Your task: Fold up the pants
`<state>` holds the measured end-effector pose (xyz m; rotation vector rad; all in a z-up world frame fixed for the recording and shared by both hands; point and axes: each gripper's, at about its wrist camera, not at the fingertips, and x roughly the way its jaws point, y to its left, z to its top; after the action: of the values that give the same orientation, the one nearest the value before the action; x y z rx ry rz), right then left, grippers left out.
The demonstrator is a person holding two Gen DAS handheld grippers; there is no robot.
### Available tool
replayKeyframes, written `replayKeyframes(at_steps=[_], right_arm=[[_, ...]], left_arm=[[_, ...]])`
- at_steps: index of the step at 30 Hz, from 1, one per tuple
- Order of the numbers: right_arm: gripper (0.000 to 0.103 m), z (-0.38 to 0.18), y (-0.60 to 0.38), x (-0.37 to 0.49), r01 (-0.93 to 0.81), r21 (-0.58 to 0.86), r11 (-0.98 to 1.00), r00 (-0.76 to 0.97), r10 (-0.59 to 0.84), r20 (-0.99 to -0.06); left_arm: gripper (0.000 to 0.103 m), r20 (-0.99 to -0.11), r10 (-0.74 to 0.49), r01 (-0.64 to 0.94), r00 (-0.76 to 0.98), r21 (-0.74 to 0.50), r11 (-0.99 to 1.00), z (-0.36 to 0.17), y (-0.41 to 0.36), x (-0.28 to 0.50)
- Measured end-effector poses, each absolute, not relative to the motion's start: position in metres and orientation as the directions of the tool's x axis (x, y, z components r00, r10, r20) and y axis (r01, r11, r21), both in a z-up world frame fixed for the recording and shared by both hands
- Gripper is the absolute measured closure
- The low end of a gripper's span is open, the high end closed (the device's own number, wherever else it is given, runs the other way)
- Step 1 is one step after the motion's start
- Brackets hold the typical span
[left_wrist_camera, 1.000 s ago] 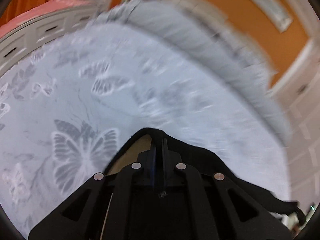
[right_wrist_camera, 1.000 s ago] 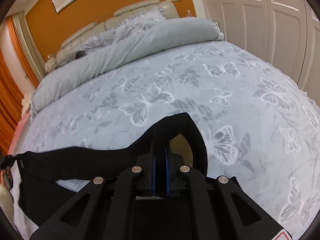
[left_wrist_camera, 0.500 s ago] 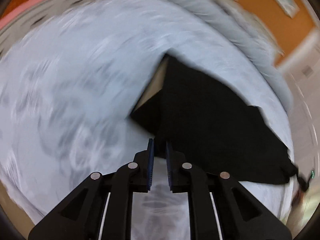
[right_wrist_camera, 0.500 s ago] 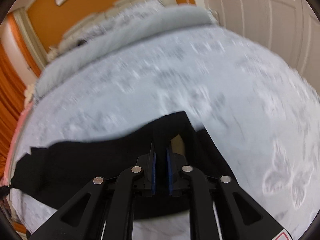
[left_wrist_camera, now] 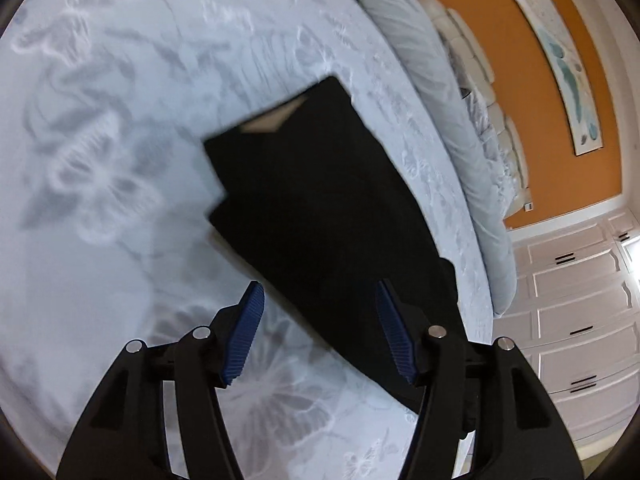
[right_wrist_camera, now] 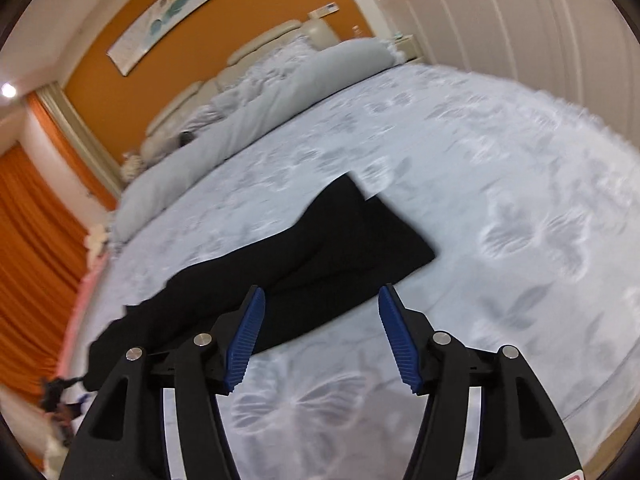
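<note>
A wide bed [right_wrist_camera: 500,168] fills the room, its pale blue cover printed with grey and white butterflies. A rolled grey duvet [right_wrist_camera: 256,120] lies before the cream padded headboard [right_wrist_camera: 264,42]. Behind it the wall [right_wrist_camera: 120,12] is orange, with a long framed picture [right_wrist_camera: 180,0]. White panelled wardrobe doors [right_wrist_camera: 520,12] stand alongside; orange curtains [right_wrist_camera: 28,216] hang opposite.

Black pants [left_wrist_camera: 332,208] are lying folded over, a long dark strip stretching flat across the butterfly-print bedspread [left_wrist_camera: 100,160].

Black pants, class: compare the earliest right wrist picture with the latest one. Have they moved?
Yes. The black pants have dropped from the right claw, whose jaws have just been opening, and now lie flat on the butterfly bedspread.
</note>
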<state>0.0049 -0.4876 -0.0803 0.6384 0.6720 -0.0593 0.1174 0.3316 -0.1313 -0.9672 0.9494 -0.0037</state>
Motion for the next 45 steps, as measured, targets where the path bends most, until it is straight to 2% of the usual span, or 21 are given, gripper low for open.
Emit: replayKeyframes(at_steps=[3, 8, 10, 11, 12, 13, 15, 19, 21, 24, 25, 26, 29, 31, 32, 37, 40, 41, 42, 44, 45], right_arm=[[0.044, -0.088, -0.485, 0.036, 0.264, 0.568, 0.78, 0.772, 0.183, -0.609], [0.044, -0.114, -0.457, 0.108, 0.26, 0.609, 0.75, 0.681, 0.304, -0.666], [0.045, -0.131, -0.446, 0.138, 0.294, 0.593, 0.75, 0.641, 0.305, -0.704], [0.048, -0.138, -0.444, 0.148, 0.312, 0.596, 0.74, 0.635, 0.304, -0.71], [0.084, -0.145, -0.442, 0.159, 0.325, 0.601, 0.73, 0.632, 0.305, -0.713], [0.099, -0.149, -0.442, 0.17, 0.35, 0.582, 0.734, 0.623, 0.281, -0.73], [0.099, -0.125, -0.442, 0.173, 0.305, 0.602, 0.738, 0.704, 0.252, -0.664], [0.1, -0.043, -0.437, 0.131, 0.041, 0.6, 0.799, 0.854, 0.284, -0.437], [0.1, -0.045, -0.44, 0.112, 0.083, 0.502, 0.861, 0.832, 0.218, -0.511], [0.096, -0.113, -0.477, 0.105, 0.293, 0.483, 0.825, 0.694, 0.164, -0.701], [0.087, -0.133, -0.486, 0.101, 0.374, 0.431, 0.821, 0.635, 0.112, -0.765], [0.087, -0.15, -0.493, 0.093, 0.44, 0.392, 0.808, 0.583, 0.075, -0.809], [0.085, -0.156, -0.504, 0.066, 0.448, 0.52, 0.728, 0.648, 0.136, -0.749], [0.058, -0.145, -0.507, 0.053, 0.436, 0.557, 0.706, 0.703, 0.119, -0.701], [0.053, -0.141, -0.508, 0.052, 0.431, 0.56, 0.708, 0.719, 0.107, -0.687], [0.051, -0.103, -0.501, 0.088, 0.401, 0.5, 0.768, 0.726, 0.066, -0.684], [0.03, -0.088, -0.489, 0.116, 0.383, 0.416, 0.825, 0.71, 0.025, -0.704], [0.029, -0.086, -0.484, 0.13, 0.388, 0.371, 0.844, 0.692, -0.001, -0.721], [0.031, -0.091, -0.476, 0.146, 0.388, 0.314, 0.867, 0.661, -0.024, -0.75], [0.101, -0.1, -0.474, 0.167, 0.375, 0.288, 0.881, 0.614, -0.003, -0.789], [0.098, -0.096, -0.478, 0.163, 0.376, 0.334, 0.864, 0.633, 0.024, -0.774]], left_arm=[[0.048, -0.698, -0.417, -0.431, 0.582, -0.7, 0.57, -0.146, 0.329, 0.133], [0.067, -0.724, -0.403, -0.423, 0.56, -0.668, 0.612, -0.142, 0.324, 0.142], [0.067, -0.738, -0.406, -0.422, 0.539, -0.654, 0.627, -0.143, 0.325, 0.146], [0.072, -0.743, -0.41, -0.425, 0.529, -0.65, 0.63, -0.145, 0.327, 0.148], [0.076, -0.752, -0.411, -0.429, 0.515, -0.642, 0.636, -0.146, 0.329, 0.15], [0.08, -0.757, -0.415, -0.432, 0.506, -0.638, 0.638, -0.147, 0.332, 0.152], [0.087, -0.752, -0.43, -0.429, 0.5, -0.646, 0.632, -0.146, 0.336, 0.157], [0.088, -0.748, -0.433, -0.372, 0.503, -0.639, 0.673, -0.128, 0.342, 0.162], [0.088, -0.762, -0.423, -0.36, 0.49, -0.619, 0.698, -0.126, 0.343, 0.164], [0.088, -0.763, -0.435, -0.379, 0.479, -0.626, 0.681, -0.137, 0.347, 0.166], [0.088, -0.766, -0.434, -0.387, 0.475, -0.625, 0.678, -0.141, 0.348, 0.165], [0.086, -0.768, -0.425, -0.388, 0.479, -0.62, 0.682, -0.143, 0.348, 0.164], [0.082, -0.775, -0.414, -0.383, 0.477, -0.607, 0.696, -0.142, 0.345, 0.162], [0.08, -0.774, -0.411, -0.386, 0.481, -0.608, 0.694, -0.14, 0.346, 0.159], [0.08, -0.773, -0.413, -0.385, 0.481, -0.61, 0.692, -0.139, 0.347, 0.159], [0.08, -0.796, -0.37, -0.395, 0.479, -0.572, 0.719, -0.135, 0.342, 0.163], [0.08, -0.813, -0.341, -0.401, 0.471, -0.542, 0.738, -0.135, 0.337, 0.165], [0.08, -0.816, -0.339, -0.406, 0.468, -0.539, 0.738, -0.136, 0.337, 0.165], [0.08, -0.819, -0.339, -0.414, 0.463, -0.538, 0.734, -0.137, 0.337, 0.166], [0.08, -0.818, -0.34, -0.416, 0.464, -0.54, 0.731, -0.138, 0.339, 0.166], [0.08, -0.817, -0.34, -0.415, 0.466, -0.541, 0.731, -0.137, 0.34, 0.167]])
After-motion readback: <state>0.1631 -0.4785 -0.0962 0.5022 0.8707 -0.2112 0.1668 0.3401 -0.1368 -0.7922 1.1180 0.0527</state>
